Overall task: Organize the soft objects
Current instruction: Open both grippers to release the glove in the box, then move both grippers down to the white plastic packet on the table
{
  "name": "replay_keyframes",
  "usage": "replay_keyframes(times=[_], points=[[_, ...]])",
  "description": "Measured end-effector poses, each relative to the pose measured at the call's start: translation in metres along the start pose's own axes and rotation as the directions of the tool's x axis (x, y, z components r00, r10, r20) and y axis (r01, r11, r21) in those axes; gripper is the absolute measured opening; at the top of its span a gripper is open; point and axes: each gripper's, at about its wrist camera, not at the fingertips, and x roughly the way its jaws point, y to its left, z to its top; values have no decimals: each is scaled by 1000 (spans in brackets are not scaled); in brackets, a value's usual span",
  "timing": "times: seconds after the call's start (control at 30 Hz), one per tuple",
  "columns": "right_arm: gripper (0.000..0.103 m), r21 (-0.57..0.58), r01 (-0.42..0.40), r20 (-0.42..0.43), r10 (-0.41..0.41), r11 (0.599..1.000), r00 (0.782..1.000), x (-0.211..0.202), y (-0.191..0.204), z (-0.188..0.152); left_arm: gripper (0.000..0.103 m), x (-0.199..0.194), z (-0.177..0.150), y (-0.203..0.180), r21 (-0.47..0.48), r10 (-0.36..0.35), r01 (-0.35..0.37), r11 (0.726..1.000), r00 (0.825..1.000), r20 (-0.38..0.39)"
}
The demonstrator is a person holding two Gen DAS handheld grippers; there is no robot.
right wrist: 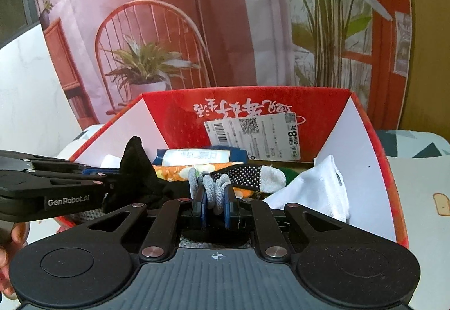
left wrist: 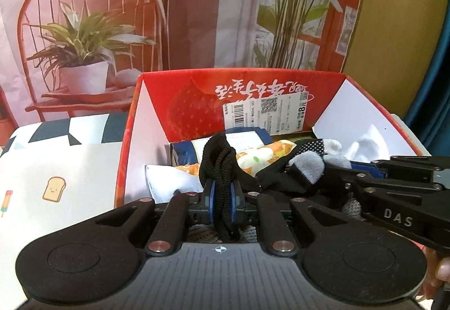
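Both tongs clench one sock: left gripper (left wrist: 222,199) its black cuff, right gripper (right wrist: 215,201) its grey toe, box (right wrist: 365,141) at twelve o'clock.

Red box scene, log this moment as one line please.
left gripper: shut on black sock | right gripper: shut on grey toe | both over red box | white sock inside
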Motion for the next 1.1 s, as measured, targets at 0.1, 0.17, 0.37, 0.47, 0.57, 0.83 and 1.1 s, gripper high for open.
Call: replay_keyframes(times=[0.1, 0.17, 0.37, 0.47, 0.57, 0.83, 1.1], points=[[16, -3, 14, 1, -14, 1000, 1000, -5, 1, 2, 33, -8, 0, 1, 13, 3, -4, 1000, 1000, 24], [22, -32, 47, 30, -46, 998, 998, -12, 3, 2, 62, -18, -1, 1, 17, 2, -3, 1000, 998, 61], [38, -134, 106, 176, -81, 985, 981, -53, 9, -4, 64, -70, -13, -5, 78, -38, 21, 997, 975, 220], [40, -163, 94, 226, -56, 982, 972, -79, 11, -11, 64, -98, -30, -12, 130, -44, 9, 991, 962, 268], [43, -182, 82, 265, -32, 980, 964, -105, 10, -23, 64, -121, -54, -15, 110, -54, 22, 994, 956, 289], [43, -118, 44, 228, -16, 992, 974, -150, -2, -76, 63, -120, -132, -18, -1, -67, 68, 998, 980, 188], [44, -66, 41, 65, -36, 997, 997, -146, 3, -157, 61, -107, -184, -18, -49, -61, 67, 997, 992, 110]])
